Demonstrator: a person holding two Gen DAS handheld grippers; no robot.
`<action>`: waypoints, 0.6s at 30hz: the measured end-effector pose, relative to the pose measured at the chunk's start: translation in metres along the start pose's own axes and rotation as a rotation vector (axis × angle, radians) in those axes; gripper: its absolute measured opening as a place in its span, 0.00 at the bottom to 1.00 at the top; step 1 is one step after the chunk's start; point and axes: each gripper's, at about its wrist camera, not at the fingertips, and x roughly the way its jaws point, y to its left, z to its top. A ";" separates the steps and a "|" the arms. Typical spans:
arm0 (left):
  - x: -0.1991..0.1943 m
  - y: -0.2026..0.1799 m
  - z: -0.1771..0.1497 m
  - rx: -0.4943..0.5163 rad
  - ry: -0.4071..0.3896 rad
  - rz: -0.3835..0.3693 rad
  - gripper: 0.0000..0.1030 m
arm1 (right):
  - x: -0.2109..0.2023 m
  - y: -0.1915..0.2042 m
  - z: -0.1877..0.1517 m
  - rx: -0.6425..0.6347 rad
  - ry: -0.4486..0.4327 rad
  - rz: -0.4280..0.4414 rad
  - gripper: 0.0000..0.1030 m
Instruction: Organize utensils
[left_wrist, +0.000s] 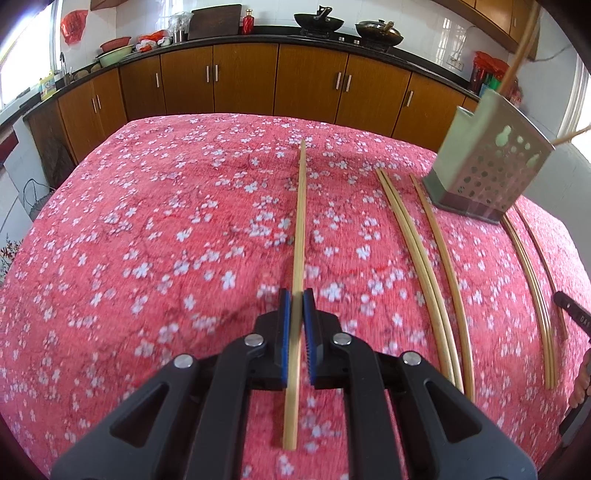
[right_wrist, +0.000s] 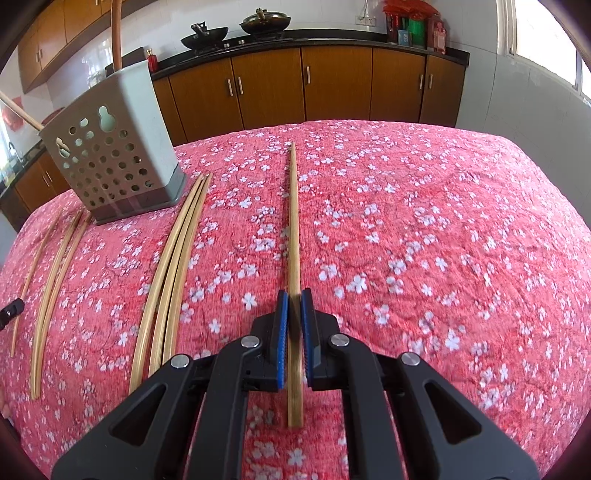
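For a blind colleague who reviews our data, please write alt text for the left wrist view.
The left gripper is closed on one bamboo chopstick above a red tablecloth with white flowers. More chopsticks lie to the right, beside a grey perforated utensil holder. Brown kitchen cabinets stand behind.

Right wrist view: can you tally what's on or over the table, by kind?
Chopsticks lying on the cloth: 6
Chopstick held in the right tongs: 1
Chopsticks standing in the holder: 2
Utensil holder: 1
Total: 10
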 end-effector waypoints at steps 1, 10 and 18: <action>-0.001 -0.001 -0.002 0.007 0.000 0.004 0.11 | -0.001 0.000 -0.001 0.000 0.000 -0.001 0.08; -0.038 -0.011 0.008 0.055 -0.086 0.005 0.08 | -0.052 -0.002 0.015 -0.011 -0.142 -0.008 0.08; -0.106 -0.023 0.049 0.049 -0.279 -0.053 0.08 | -0.113 -0.002 0.048 0.007 -0.330 0.011 0.08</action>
